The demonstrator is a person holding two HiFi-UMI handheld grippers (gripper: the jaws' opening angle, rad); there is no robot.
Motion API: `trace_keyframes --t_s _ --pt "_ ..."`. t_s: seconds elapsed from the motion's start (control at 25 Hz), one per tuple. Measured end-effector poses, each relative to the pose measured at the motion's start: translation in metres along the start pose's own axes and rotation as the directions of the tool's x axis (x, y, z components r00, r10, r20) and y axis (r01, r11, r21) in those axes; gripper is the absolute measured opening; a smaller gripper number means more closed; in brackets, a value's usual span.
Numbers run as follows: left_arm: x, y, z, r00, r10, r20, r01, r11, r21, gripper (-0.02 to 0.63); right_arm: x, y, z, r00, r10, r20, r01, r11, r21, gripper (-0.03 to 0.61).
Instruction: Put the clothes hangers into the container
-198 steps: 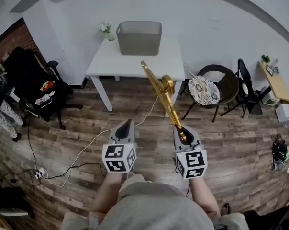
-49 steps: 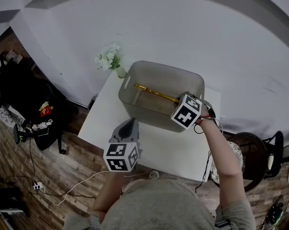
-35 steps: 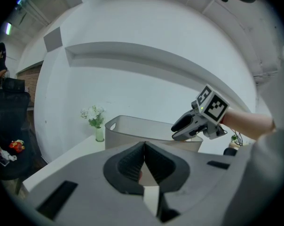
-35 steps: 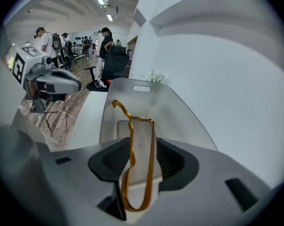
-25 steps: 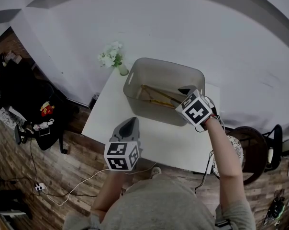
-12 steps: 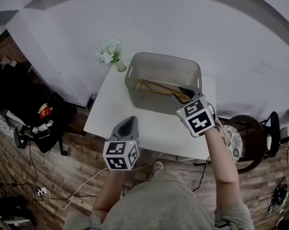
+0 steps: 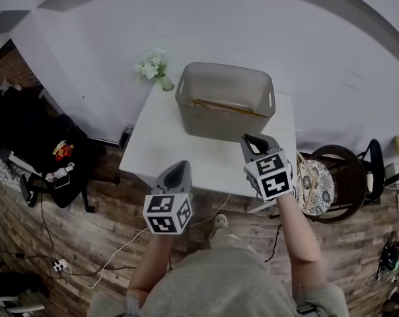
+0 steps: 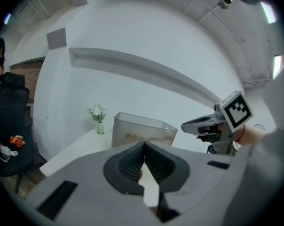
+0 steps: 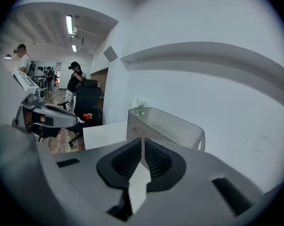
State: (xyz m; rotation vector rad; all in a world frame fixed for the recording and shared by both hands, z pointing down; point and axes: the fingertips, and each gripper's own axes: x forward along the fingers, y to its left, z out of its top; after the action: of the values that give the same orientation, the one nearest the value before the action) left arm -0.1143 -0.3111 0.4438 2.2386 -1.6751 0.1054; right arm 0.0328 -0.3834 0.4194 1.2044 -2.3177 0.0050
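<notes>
A grey translucent container (image 7: 224, 121) stands at the back of the white table (image 7: 180, 157). A gold clothes hanger (image 7: 219, 105) lies inside it, along its length. My right gripper (image 7: 252, 139) hovers over the table just in front of the container, its jaws closing with nothing between them. In the right gripper view its tips (image 9: 142, 139) meet, with the container (image 9: 165, 124) ahead. My left gripper (image 7: 178, 167) is shut and empty, held off the table's front edge. Its tips (image 8: 144, 143) point at the container (image 8: 142, 128).
A small vase of white flowers (image 7: 151, 65) stands on the table's back left corner. A round wicker chair (image 7: 331, 177) sits to the right of the table, and a black office chair (image 7: 41, 124) with clutter to the left. Cables lie on the wooden floor.
My right gripper has pulled back out of the container toward me and its jaws have come together. The hanger stays in the container. The left gripper has held its place.
</notes>
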Motion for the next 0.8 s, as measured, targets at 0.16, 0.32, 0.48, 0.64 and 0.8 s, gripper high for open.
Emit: trace_keyframes --t_s 0.16,0.32,0.48,0.64,0.8 --pt "-0.025 -0.003 -0.011 1.0 -0.007 0.002 0.007 1.0 0.006 0.006 -0.023 0.022 -0.019 1.0 -0.014 0.012 0.013 0.998 0.065 0.004" --pt "-0.051 -0.008 -0.022 1.0 -0.015 -0.002 0.015 1.0 0.011 0.006 -0.05 0.044 -0.035 0.999 -0.03 0.028 0.027 0.993 0.113 0.003" --pt "-0.077 -0.016 -0.031 1.0 -0.024 -0.005 0.024 0.999 0.023 0.006 -0.078 0.067 -0.05 0.998 -0.038 0.051 0.03 0.988 0.15 0.003" --pt "-0.104 -0.022 -0.041 1.0 -0.025 -0.006 0.025 0.999 0.025 0.006 -0.103 0.089 -0.065 0.996 -0.045 0.072 0.031 0.982 0.185 0.003" --pt "-0.129 -0.026 -0.049 1.0 -0.026 -0.004 0.026 0.999 0.023 0.006 -0.124 0.108 -0.076 0.994 -0.058 0.088 0.038 0.977 0.209 0.002"
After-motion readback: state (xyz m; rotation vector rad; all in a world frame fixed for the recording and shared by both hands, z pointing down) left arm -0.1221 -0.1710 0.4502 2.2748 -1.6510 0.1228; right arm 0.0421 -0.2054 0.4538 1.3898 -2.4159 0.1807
